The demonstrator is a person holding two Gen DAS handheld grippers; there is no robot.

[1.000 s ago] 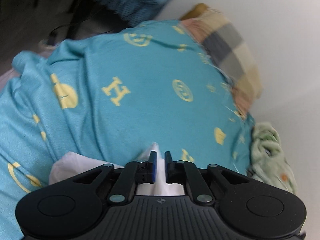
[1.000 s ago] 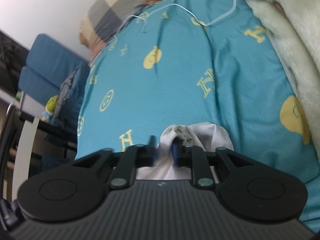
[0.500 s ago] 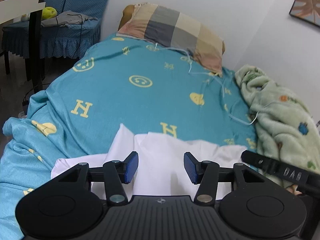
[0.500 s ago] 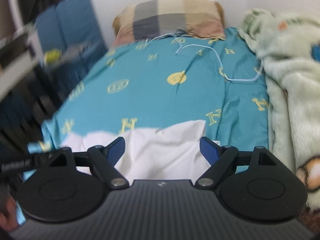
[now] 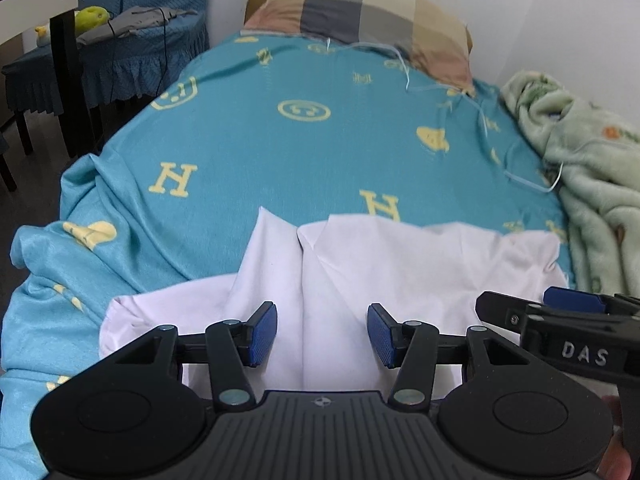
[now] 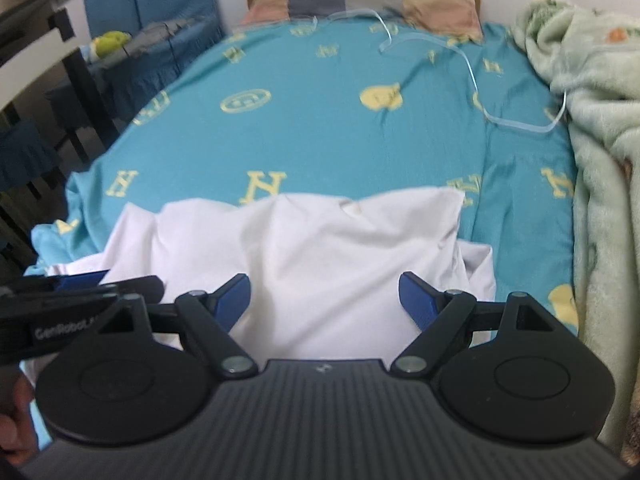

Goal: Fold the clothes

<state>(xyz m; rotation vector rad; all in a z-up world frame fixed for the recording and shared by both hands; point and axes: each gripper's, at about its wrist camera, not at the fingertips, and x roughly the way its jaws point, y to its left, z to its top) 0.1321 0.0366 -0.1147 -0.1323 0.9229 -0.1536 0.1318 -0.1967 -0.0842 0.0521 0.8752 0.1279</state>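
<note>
One white garment (image 5: 360, 264), apparently folded; two grippers' fingers (image 5: 262, 334) spread.

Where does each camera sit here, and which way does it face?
Left wrist: on the left gripper, facing up the bed toward the pillow, over the white shirt; its open fingers show, and the right gripper pokes in at lower right.
Right wrist: on the right gripper, facing the same way; its open fingers show, the left gripper and a bit of hand at lower left.
Shared: shirt, bed, pillow, green blanket, white cord.
</note>
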